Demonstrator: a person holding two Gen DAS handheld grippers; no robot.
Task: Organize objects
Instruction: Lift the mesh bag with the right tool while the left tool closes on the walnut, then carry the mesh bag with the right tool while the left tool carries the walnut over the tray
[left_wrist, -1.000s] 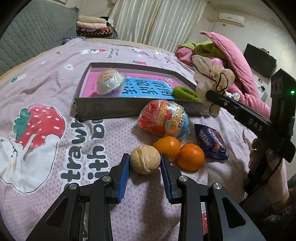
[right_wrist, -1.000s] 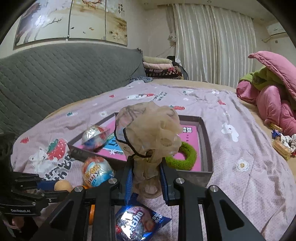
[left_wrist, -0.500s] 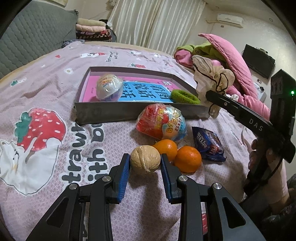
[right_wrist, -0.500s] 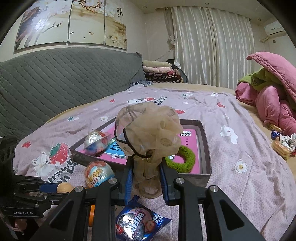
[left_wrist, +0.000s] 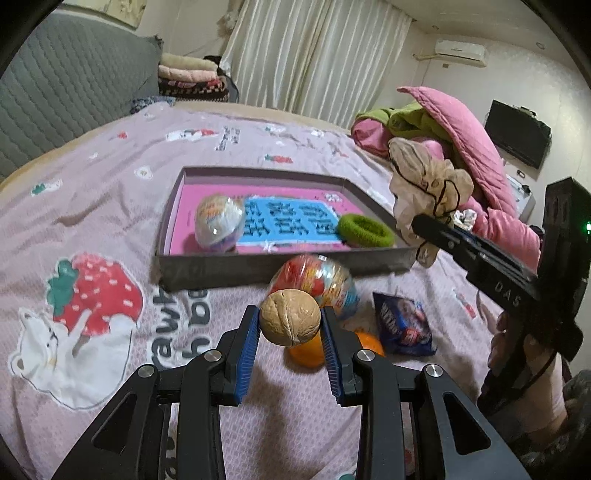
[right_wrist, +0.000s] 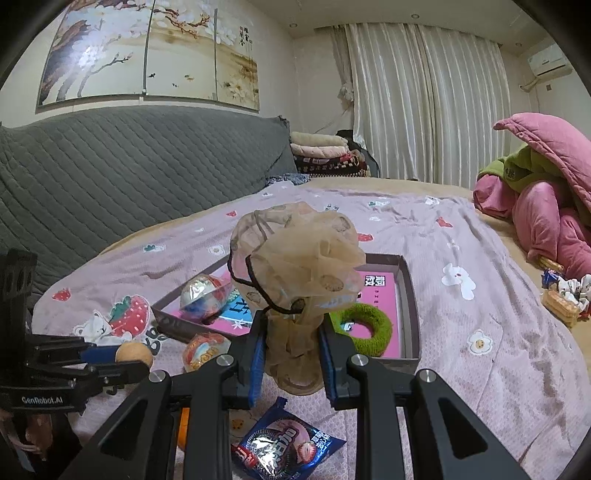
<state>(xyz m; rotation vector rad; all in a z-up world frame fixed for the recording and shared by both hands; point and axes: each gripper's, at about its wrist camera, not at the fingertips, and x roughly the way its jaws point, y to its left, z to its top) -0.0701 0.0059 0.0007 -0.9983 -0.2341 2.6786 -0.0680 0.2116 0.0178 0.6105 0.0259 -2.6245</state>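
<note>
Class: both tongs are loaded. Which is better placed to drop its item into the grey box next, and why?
Probably right. The right tongs hold the mesh pouch at the grey box rim; the left tongs grip the walnut short of it.

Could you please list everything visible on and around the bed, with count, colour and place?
Walnut: one, tan, held between the left gripper's pads.
Mesh scrunchie: one, beige, held by the right gripper.
Box tray: one, grey with pink floor, mid-bed.
Wrapped toy eggs: two; one silver in the tray, one red-blue before it.
Hair tie: one, green, tray's right corner.
Oranges: two, behind the walnut.
Snack packet: one, blue, right of the oranges.
Quilt: pink-green, heaped far right.
Left gripper: black, blue pads.
Right gripper: same.
</note>
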